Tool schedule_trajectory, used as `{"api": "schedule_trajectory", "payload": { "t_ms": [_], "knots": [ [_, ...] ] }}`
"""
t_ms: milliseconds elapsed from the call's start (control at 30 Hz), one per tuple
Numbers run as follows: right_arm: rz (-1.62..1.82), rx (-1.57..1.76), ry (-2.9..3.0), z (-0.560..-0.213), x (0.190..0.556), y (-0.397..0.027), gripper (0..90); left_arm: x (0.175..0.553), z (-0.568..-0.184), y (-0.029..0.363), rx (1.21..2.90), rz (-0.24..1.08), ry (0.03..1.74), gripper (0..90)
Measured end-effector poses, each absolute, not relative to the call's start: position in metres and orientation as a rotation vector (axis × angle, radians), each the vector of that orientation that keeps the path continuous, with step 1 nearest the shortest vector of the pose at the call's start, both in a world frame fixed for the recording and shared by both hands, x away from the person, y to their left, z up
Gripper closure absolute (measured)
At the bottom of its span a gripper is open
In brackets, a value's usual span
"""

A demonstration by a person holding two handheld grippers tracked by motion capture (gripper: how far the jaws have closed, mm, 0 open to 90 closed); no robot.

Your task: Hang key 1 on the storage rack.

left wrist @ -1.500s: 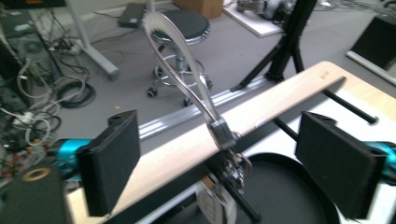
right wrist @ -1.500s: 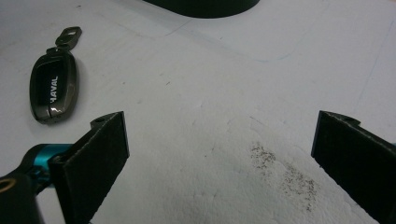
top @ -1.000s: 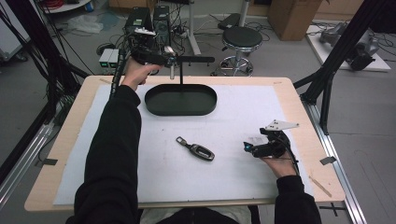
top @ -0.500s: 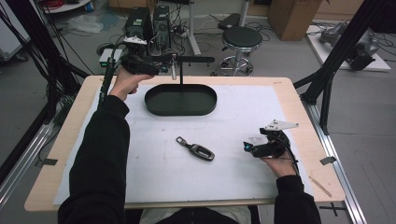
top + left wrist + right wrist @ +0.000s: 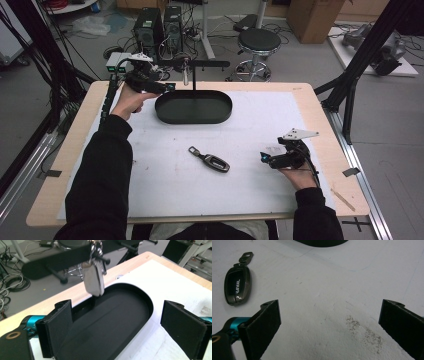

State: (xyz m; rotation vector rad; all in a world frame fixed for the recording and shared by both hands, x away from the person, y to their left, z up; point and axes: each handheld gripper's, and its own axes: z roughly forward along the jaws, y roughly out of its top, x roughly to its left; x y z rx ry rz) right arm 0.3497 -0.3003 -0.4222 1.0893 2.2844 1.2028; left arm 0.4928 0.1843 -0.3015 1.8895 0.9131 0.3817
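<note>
A black oval tray (image 5: 215,108) sits at the back of the white mat, with a black hanger stand (image 5: 206,64) rising from it. A silver key fob (image 5: 185,76) hangs from the stand's bar, and in the left gripper view this fob (image 5: 93,281) dangles above the tray (image 5: 120,322). My left gripper (image 5: 167,86) is open at the tray's left end, a little short of the hanging fob, holding nothing. A dark car key fob (image 5: 211,159) lies flat on the mat's middle. My right gripper (image 5: 264,159) rests open to its right, empty; in its own view the fob (image 5: 237,286) lies at far left.
The white mat (image 5: 150,165) covers most of the wooden table (image 5: 75,150). A black frame strut (image 5: 350,95) stands at the right edge. Beyond the far edge are a stool (image 5: 257,42), computer cases (image 5: 157,27) and cables on the floor.
My left gripper has drawn back from the stand's bar, moving left and nearer to the person; the silver fob stays hanging. The right gripper and the dark fob have not moved.
</note>
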Motion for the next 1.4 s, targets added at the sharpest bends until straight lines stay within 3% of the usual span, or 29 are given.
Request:
{"api": "schedule_trajectory", "payload": {
  "t_ms": [1400],
  "knots": [
    [1.212,1.082,2.296,-0.422,0.351,-0.299,3.2,0.405,-0.369,0.243,1.927,0.358,1.001,11.4]
  ]
}}
